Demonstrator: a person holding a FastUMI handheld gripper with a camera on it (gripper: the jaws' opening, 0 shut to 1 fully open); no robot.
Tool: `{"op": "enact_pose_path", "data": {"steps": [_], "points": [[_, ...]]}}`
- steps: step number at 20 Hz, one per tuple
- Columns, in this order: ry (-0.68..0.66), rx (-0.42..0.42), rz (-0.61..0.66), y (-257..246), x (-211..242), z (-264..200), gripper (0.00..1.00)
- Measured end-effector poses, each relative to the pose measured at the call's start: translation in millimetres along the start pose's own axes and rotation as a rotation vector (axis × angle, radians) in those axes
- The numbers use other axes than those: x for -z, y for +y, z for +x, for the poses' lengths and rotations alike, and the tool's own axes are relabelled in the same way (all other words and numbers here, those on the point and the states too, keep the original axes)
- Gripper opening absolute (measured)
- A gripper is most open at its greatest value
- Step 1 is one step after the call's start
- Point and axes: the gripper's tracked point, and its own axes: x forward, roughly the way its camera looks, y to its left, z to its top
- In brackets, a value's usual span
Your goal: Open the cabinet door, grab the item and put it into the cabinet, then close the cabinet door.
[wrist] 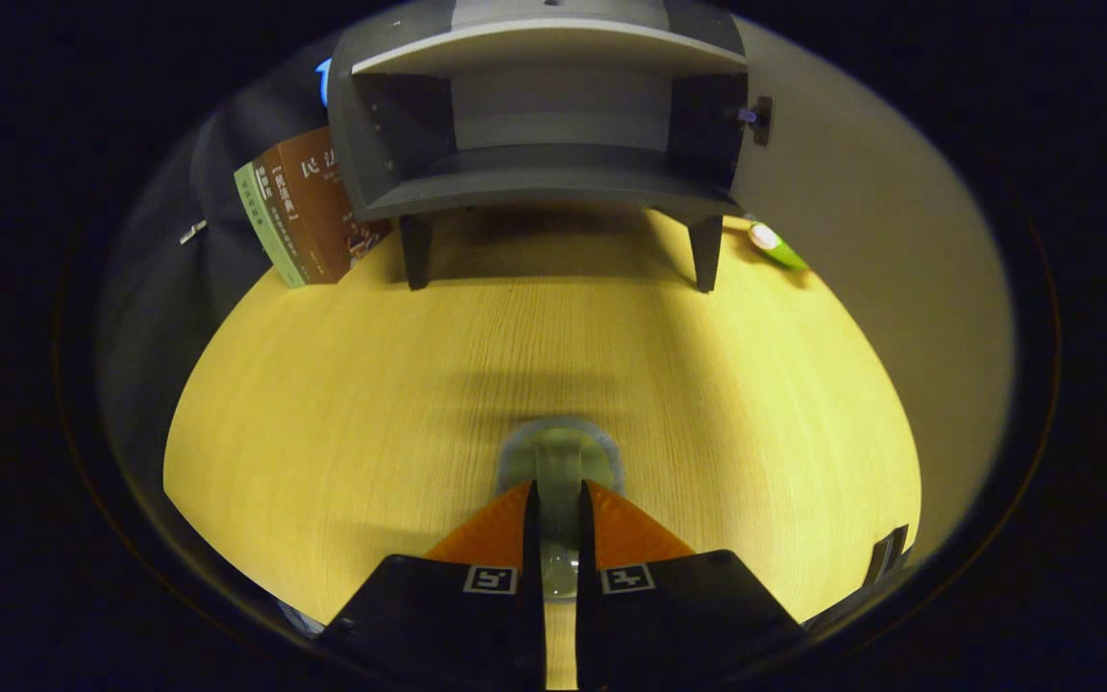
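Observation:
A grey cabinet [544,183] on short legs stands at the far side of the wooden table [342,413], well beyond my fingers. Its pale door [871,240] is swung open to the right, and a small fitting [760,120] shows near its hinge edge. The shelf inside looks bare. My gripper [558,492] is low over the table, its orange fingers [491,529] nearly together on the narrow part of a grey-green item [558,452]. The item's round end pokes out just ahead of the fingertips, and I cannot tell what it is.
Books [299,211] lean against the cabinet's left side. A small green and white object [776,245] lies on the table by the cabinet's right leg, at the foot of the open door. Bare wood stretches between my fingers and the cabinet.

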Motion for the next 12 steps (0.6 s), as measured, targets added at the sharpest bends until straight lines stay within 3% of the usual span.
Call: {"op": "enact_pose_path", "data": {"steps": [12], "points": [[-0.276, -0.014, 0.09, -2.4, -176.1, -148.4, 0.17]]}}
